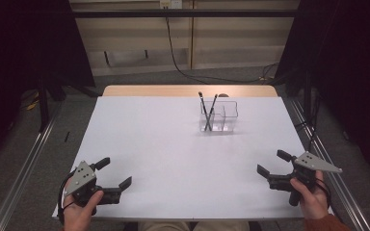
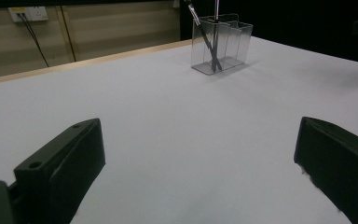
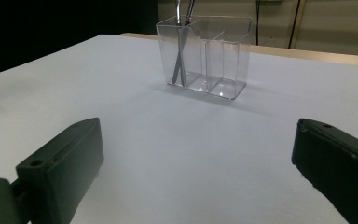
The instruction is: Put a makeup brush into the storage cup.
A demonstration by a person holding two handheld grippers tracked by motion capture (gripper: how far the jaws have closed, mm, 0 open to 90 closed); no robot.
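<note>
Holder: clear acrylic organizer (image 1: 220, 117) sitting upright on white table (image 1: 173, 159), far half, right of centre, well apart from both grippers. Partition walls inside, compartments side by side.
Contents: two dark pens (image 1: 207, 111) standing in the organizer's left-end compartment as seen from high view, leaning across each other, tips sticking out above rim. Other compartments looking bare in right gripper view.
L gripper: left gripper (image 1: 112, 173) hovering at near-left corner of table, jaws spread wide, gripping nothing. Person's left hand (image 1: 83, 208) wrapping the handle. Left gripper view is pointing at the organizer (image 2: 221, 43) far off, upper centre-right.
R gripper: right gripper (image 1: 270, 162) hovering at near-right edge, jaws spread wide too, nothing btwn them. Right hand (image 1: 310, 193) on handle. Organizer (image 3: 205, 56) is sitting ahead in right gripper view.
Bkgd: black cable (image 1: 176, 57) hanging down the wall behind the table.
</note>
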